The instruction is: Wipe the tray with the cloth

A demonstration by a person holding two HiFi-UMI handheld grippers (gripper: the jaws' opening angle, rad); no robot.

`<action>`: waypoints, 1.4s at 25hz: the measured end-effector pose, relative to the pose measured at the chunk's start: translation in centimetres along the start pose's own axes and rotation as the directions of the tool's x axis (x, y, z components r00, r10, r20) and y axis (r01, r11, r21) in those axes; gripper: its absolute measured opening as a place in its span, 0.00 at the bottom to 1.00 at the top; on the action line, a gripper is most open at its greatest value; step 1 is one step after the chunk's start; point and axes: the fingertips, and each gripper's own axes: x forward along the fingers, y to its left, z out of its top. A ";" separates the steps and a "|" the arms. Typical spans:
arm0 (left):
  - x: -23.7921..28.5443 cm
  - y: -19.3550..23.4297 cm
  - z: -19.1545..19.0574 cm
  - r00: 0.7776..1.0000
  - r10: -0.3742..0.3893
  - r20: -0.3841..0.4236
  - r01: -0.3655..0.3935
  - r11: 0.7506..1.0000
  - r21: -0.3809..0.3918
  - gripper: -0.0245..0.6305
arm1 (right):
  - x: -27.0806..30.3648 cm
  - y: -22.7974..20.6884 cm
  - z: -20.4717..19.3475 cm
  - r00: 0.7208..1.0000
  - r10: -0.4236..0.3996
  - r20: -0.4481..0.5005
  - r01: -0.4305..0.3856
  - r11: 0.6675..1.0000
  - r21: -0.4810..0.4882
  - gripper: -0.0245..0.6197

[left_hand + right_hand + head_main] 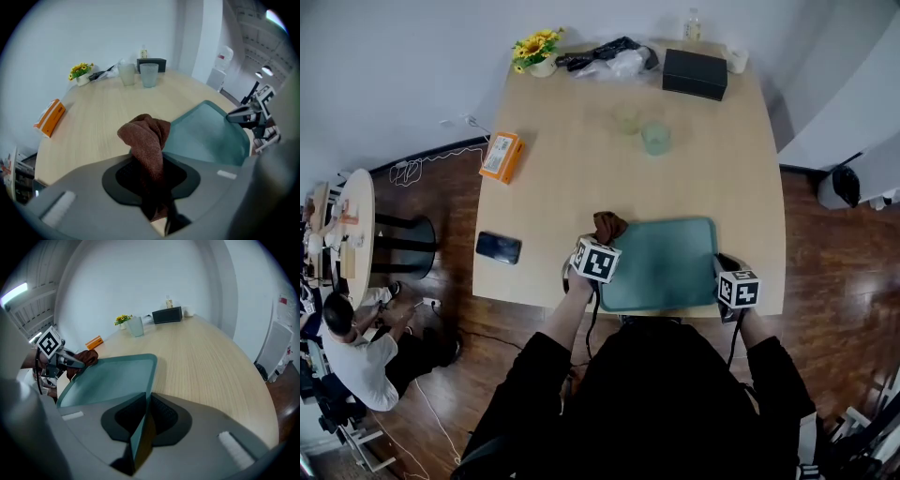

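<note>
One cloth (145,133), pinched in left gripper (150,164).

I work in an office meeting room: a long wooden counter (581,187) at mid-frame, white walls (394,75) and a dark plank floor (825,262). At lower left a person (356,356) sits by a round side table (354,225). Cables (422,164) lie on the floor at upper left.
</note>
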 end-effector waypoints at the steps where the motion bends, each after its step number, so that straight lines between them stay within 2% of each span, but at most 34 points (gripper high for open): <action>1: 0.1 -0.4 -0.3 1.000 -0.012 -0.012 0.012 1.000 0.022 0.15 | 0.0 0.0 0.0 1.000 0.000 0.000 0.000 1.000 0.000 0.09; 4: -0.5 -2.1 -2.4 0.998 -0.054 -0.040 0.057 0.995 0.084 0.15 | 0.0 0.1 0.0 1.000 0.005 0.001 -0.005 1.000 0.002 0.09; 7: -2.0 -5.2 -6.2 0.992 -0.107 -0.060 0.115 0.981 0.155 0.15 | -0.1 -0.1 0.1 1.000 0.003 0.002 -0.003 1.000 0.002 0.09; 11: -3.4 -9.7 -11.5 0.982 -0.169 -0.086 0.187 0.939 0.289 0.15 | -0.3 -0.1 0.0 1.000 -0.002 0.008 0.003 1.000 -0.001 0.09; 14: -4.0 -11.3 -13.3 0.977 -0.192 -0.096 0.214 0.904 0.371 0.15 | -0.2 0.0 0.0 1.000 0.003 0.008 -0.003 1.000 0.004 0.09; 16: -4.3 -12.2 -13.7 0.965 -0.233 -0.121 0.263 0.863 0.432 0.15 | -0.2 -0.1 0.1 1.000 0.006 0.009 -0.006 1.000 0.006 0.09; 19: -4.4 -13.1 -14.0 0.942 -0.279 -0.184 0.334 0.771 0.542 0.15 | -0.2 -0.1 0.1 1.000 0.005 0.012 -0.005 1.000 0.009 0.09; 21: -3.9 -12.9 -14.0 0.943 -0.264 -0.203 0.333 0.741 0.584 0.15 | -0.2 0.0 0.0 1.000 0.002 0.012 -0.002 1.000 0.007 0.09; 22: -3.6 -12.5 -13.6 0.946 -0.253 -0.200 0.323 0.740 0.591 0.15 | -0.2 0.0 0.0 1.000 0.002 0.011 -0.002 1.000 0.007 0.09; 24: -2.7 -11.2 -11.7 0.961 -0.216 -0.171 0.275 0.752 0.598 0.15 | -0.2 0.2 0.1 1.000 0.006 0.011 -0.006 1.000 0.006 0.09; 27: -0.5 -8.0 -7.2 0.984 -0.132 -0.122 0.179 0.763 0.620 0.15 | -0.2 0.2 0.1 1.000 0.005 0.013 -0.006 1.000 0.001 0.09; 30: 1.6 -5.4 -2.1 0.990 -0.098 -0.105 0.142 0.769 0.623 0.15 | -0.2 0.2 0.2 1.000 0.002 0.014 -0.002 1.000 -0.002 0.09; 32: 2.7 -4.2 0.4 0.991 -0.078 -0.108 0.129 0.766 0.630 0.15 | -0.2 0.2 0.2 1.000 0.004 0.015 -0.004 1.000 -0.002 0.09; 35: 3.4 -3.8 1.8 0.991 -0.056 -0.121 0.123 0.743 0.658 0.15 | -0.1 0.1 0.2 1.000 0.003 0.018 -0.003 1.000 -0.004 0.09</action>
